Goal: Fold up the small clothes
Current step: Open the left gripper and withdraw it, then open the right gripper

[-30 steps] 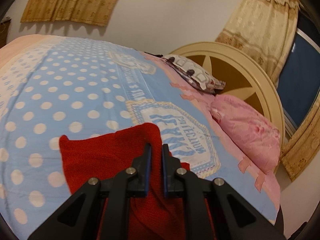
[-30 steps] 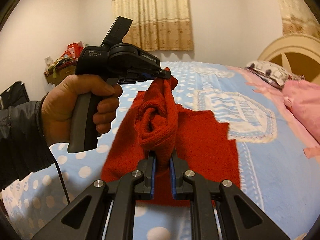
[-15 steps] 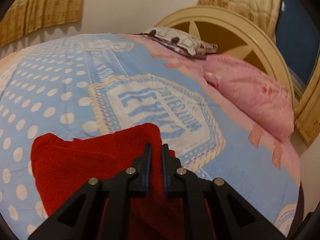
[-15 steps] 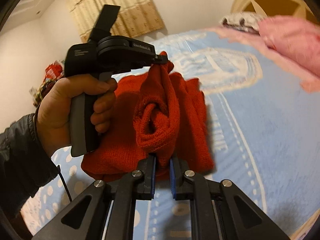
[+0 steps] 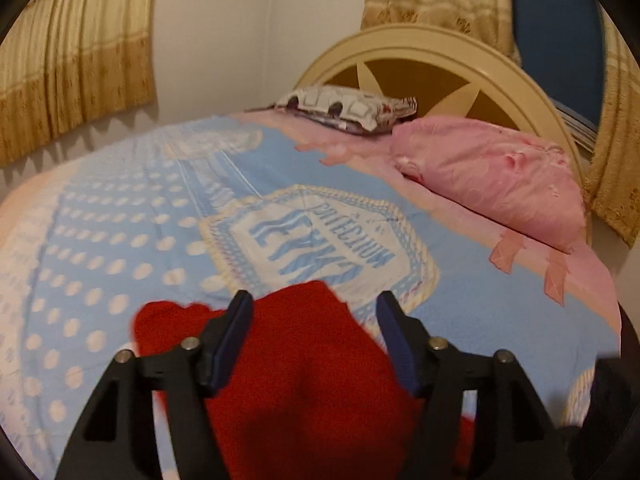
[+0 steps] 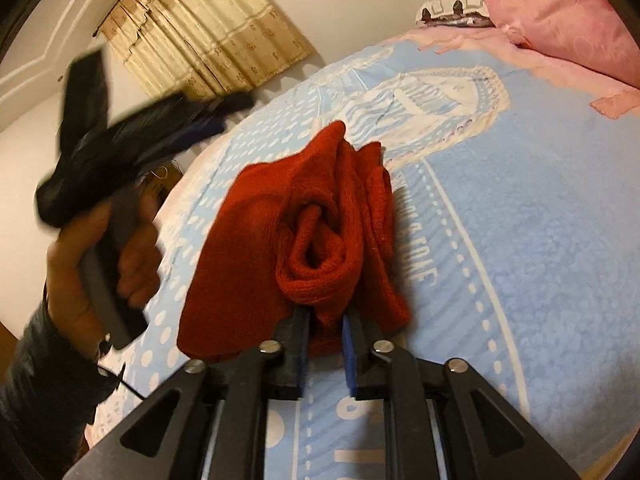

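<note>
A red knit garment lies bunched on the blue dotted bedspread. My left gripper is open above it, jaws wide apart, holding nothing. In the right wrist view my right gripper is shut on a rolled fold of the red garment, which lies in a heap just ahead of it. The left gripper shows there blurred, held in a hand up at the left, apart from the cloth.
A pink pillow and a patterned pillow lie by the cream headboard at the far end. Curtains hang on the wall. The bed's right edge drops off beside the pink trim.
My left gripper has opened and let go of the red garment, then pulled up and left. The garment's raised end has dropped onto the bed. My right gripper keeps its hold.
</note>
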Available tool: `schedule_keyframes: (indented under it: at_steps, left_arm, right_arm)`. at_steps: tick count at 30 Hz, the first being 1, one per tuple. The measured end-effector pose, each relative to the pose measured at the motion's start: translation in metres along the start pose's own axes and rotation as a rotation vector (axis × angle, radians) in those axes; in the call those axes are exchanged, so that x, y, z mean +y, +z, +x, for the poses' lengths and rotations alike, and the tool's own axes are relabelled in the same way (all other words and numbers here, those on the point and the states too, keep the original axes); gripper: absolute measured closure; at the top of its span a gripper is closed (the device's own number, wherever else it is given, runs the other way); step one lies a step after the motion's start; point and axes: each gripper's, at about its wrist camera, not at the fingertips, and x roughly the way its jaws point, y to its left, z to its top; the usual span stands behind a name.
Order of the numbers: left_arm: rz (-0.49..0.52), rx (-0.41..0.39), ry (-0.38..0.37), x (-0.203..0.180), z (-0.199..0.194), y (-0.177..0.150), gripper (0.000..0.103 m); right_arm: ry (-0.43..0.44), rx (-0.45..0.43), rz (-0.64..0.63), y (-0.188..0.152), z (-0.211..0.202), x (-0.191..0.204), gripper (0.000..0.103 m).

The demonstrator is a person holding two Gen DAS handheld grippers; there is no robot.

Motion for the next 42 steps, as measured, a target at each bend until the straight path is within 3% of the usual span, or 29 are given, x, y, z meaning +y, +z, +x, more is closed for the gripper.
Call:
schedule_keyframes:
  at_steps: [4,6,10,12,15,17,19,22,24,28,32,35,36,38,40,42]
  left_arm:
    - [0.017,-0.004,0.049,0.012,-0.03,-0.035,0.036]
    - [0.009,-0.007,0.053,0.017,-0.037,-0.052,0.036]
    - [-0.002,0.01,0.086,0.019,-0.037,-0.077,0.036]
    - [-0.036,0.02,0.082,0.02,-0.035,-0.084,0.033]
    - [-0.056,0.019,0.079,0.019,-0.036,-0.092,0.026]
    - [-0.051,0.017,0.091,0.018,-0.033,-0.097,0.025]
    - [-0.051,0.027,0.095,0.018,-0.028,-0.101,0.025]
    - [-0.068,0.032,0.09,0.02,-0.022,-0.105,0.022]
    - [-0.079,0.022,0.089,0.021,-0.023,-0.107,0.015]
    - [-0.06,0.006,0.087,0.014,-0.021,-0.115,0.007]
    - [-0.066,0.017,0.092,0.015,-0.019,-0.116,0.006]
    - [-0.084,0.023,0.083,0.018,-0.017,-0.117,0.006]
    - [-0.086,0.031,0.079,0.019,-0.016,-0.117,0.006]
    - [-0.088,0.04,0.078,0.018,-0.013,-0.117,0.005]
    - [-0.085,0.043,0.087,0.017,-0.012,-0.117,0.003]
    - [-0.09,0.046,0.091,0.018,-0.012,-0.117,0.001]
  right_arm:
    - [-0.082,-0.141,-0.112,0.004,-0.032,0.019,0.073]
    - [-0.07,-0.171,-0.17,0.009,-0.04,0.034,0.073]
    - [-0.044,-0.098,-0.292,0.027,-0.02,0.067,0.073]
    - [-0.131,-0.064,-0.34,0.037,0.001,0.073,0.073]
    - [-0.179,-0.024,-0.283,0.057,0.026,0.055,0.073]
    - [-0.197,0.052,-0.233,0.068,0.048,0.039,0.073]
    - [-0.15,0.134,-0.15,0.077,0.065,0.019,0.08]
    - [-0.185,0.102,-0.171,0.079,0.055,0.014,0.085]
    - [-0.223,0.076,-0.186,0.076,0.045,0.015,0.085]
    - [-0.252,0.125,-0.172,0.072,0.056,0.0,0.085]
    - [-0.264,0.131,-0.198,0.083,0.055,0.008,0.075]
    - [-0.34,0.034,-0.29,0.093,0.042,0.035,0.071]
    - [-0.341,0.01,-0.327,0.097,0.042,0.046,0.071]
    - [-0.263,0.025,-0.378,0.101,0.049,0.067,0.071]
    - [-0.175,0.09,-0.427,0.102,0.069,0.084,0.071]
    - [-0.199,0.173,-0.463,0.099,0.1,0.087,0.071]
